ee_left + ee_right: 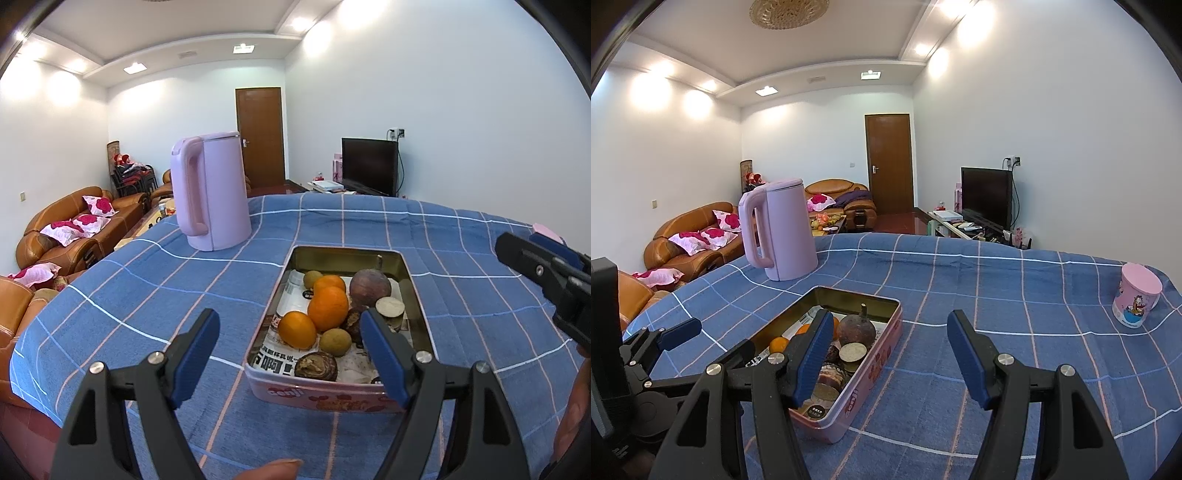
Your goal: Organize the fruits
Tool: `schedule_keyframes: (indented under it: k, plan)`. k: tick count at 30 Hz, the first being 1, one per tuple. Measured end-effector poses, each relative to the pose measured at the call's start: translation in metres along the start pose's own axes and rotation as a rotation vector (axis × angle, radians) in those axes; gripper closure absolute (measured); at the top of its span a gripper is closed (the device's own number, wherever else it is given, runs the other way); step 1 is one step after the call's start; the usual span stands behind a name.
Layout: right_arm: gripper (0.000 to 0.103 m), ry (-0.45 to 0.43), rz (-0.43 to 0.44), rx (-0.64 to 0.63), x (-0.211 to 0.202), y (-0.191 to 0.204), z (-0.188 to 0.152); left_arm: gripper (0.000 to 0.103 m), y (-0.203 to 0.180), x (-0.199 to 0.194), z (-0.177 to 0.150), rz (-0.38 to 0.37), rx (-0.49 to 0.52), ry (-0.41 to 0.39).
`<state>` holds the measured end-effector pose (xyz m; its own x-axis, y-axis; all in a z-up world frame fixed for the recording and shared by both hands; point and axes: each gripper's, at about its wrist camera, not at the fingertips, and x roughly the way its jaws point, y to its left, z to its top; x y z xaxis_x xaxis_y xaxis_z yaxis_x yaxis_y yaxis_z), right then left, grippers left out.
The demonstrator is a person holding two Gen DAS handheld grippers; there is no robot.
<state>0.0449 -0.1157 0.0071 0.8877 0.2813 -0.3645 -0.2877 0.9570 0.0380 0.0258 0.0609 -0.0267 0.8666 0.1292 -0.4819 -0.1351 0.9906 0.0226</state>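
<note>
Now, going from left to right: beyond the left finger of the left gripper (290, 352), well apart from it, a pink kettle (210, 192) stands upright on the blue checked tablecloth (129, 295). The fingers of this gripper are spread wide and pinch nothing. Between them, a little ahead, lies the pink tin (325, 397), lined with newspaper (291, 295), and the fruits are inside it. Three oranges (328, 308) sit close together just beyond the gap between the fingers, with two small green-brown fruits (335, 342) near them. A dark purple round fruit (370, 287) lies at the far side, next to the tip of the right finger, and a brown dried fruit (317, 365) rests at the near end. The right finger stands in front of part of the tin, so I cannot tell if it touches anything.

To the right, the right gripper (886, 356) also has its fingers spread and holds nothing. Its left finger hangs over the tin, while its right finger is over bare cloth. Far beyond the right finger, a pink cup (1137, 300) with a cartoon picture stands upright near the table edge.
</note>
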Motion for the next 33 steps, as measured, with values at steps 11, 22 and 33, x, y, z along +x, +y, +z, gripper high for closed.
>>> schedule_keyframes:
  k: [11, 22, 33]
  plan:
    - [0.037, -0.006, -0.007, 0.007, -0.004, -0.004, -0.001, 0.022, -0.003, -0.004, -0.001, -0.015, 0.007, -0.004]
    - [0.037, -0.026, -0.021, 0.021, -0.014, -0.013, 0.001, 0.022, -0.009, -0.009, 0.002, -0.028, 0.037, -0.022]
    - [0.037, -0.012, -0.020, 0.016, -0.011, -0.013, -0.003, 0.007, -0.013, -0.007, 0.002, 0.010, 0.056, -0.029]
